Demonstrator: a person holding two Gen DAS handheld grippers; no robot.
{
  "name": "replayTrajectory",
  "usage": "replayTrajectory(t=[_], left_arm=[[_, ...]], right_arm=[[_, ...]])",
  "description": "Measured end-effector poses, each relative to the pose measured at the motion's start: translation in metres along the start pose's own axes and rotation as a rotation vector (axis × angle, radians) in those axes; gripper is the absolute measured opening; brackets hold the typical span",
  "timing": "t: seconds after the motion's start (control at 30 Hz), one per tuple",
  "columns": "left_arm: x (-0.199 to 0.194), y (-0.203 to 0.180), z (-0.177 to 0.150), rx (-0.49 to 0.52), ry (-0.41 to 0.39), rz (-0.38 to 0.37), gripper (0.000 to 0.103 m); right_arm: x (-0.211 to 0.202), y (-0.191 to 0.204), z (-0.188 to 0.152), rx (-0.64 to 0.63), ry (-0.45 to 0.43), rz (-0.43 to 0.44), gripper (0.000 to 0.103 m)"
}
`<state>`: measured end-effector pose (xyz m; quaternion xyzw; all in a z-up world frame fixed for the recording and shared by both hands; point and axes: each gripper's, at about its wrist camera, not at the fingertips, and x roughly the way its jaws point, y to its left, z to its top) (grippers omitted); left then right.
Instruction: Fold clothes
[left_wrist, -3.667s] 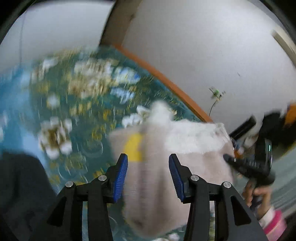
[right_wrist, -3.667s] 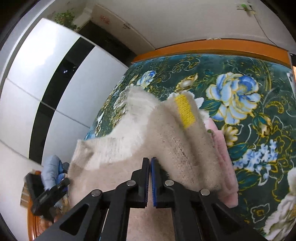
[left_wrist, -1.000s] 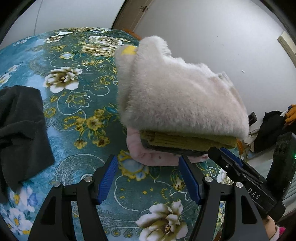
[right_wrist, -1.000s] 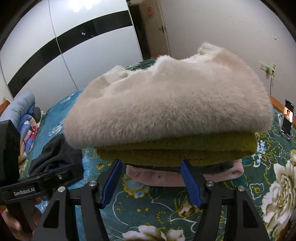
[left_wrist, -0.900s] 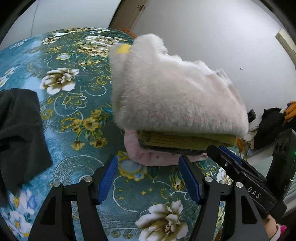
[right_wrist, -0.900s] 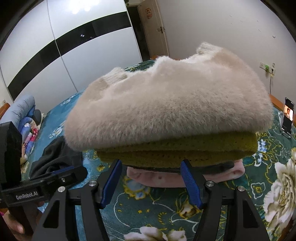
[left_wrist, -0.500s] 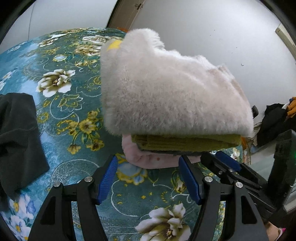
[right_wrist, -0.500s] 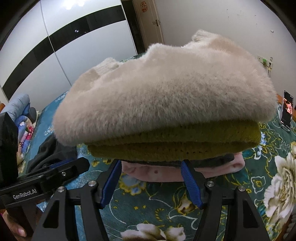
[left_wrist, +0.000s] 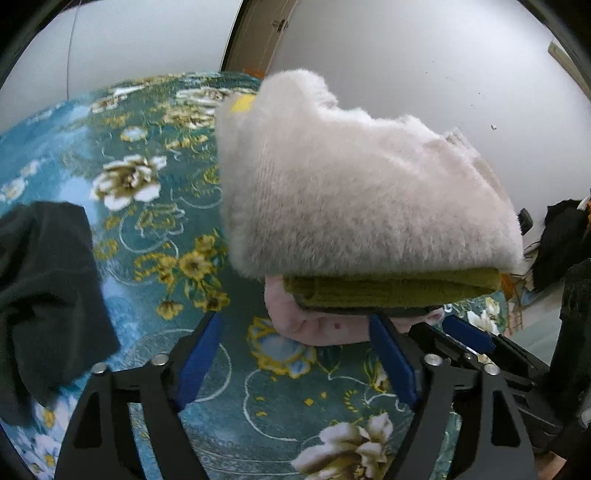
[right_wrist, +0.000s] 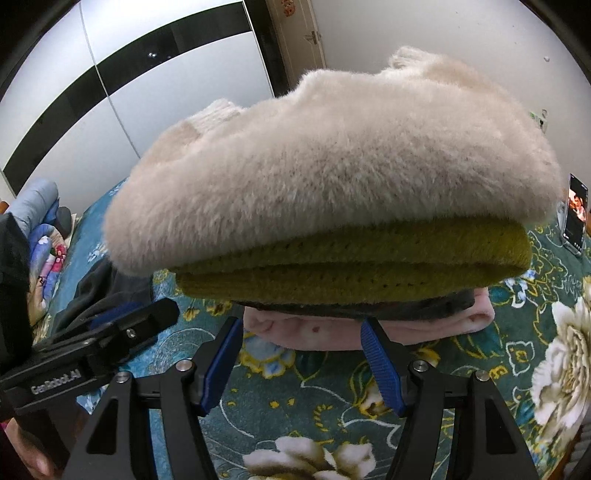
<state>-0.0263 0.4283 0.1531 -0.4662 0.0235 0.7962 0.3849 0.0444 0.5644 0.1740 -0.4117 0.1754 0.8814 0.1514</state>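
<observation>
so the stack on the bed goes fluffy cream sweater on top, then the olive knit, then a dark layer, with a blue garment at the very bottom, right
Not quite: the bottom garment is pink, not blue, as the right wrist view shows. The rest holds: the fluffy cream sweater is on top, the olive knit under it, then a thin dark layer, all on the bed.

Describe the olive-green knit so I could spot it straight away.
On the floral teal bedspread stands one stack of folded clothes. The olive-green knit lies directly under the fluffy cream sweater, above a dark layer and a pink garment; its mustard, open-stitch weave sets it apart.
</observation>
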Motion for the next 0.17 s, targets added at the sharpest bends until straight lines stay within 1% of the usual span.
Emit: replayTrajectory(t=[0.13,0.17], left_arm=[[-0.0024,-0.004,0.0005,0.045,-0.001,0.094,0.089],[-0.0033,-0.004,-0.0008,0.056,-0.006,0.09,0.089]], right_arm=[[-0.0013,-0.0004,-0.0034,0.017,0.005,-0.006,0.07],[-0.0017,-0.0001,-0.0042,0.023,0.006,-0.005,0.07]])
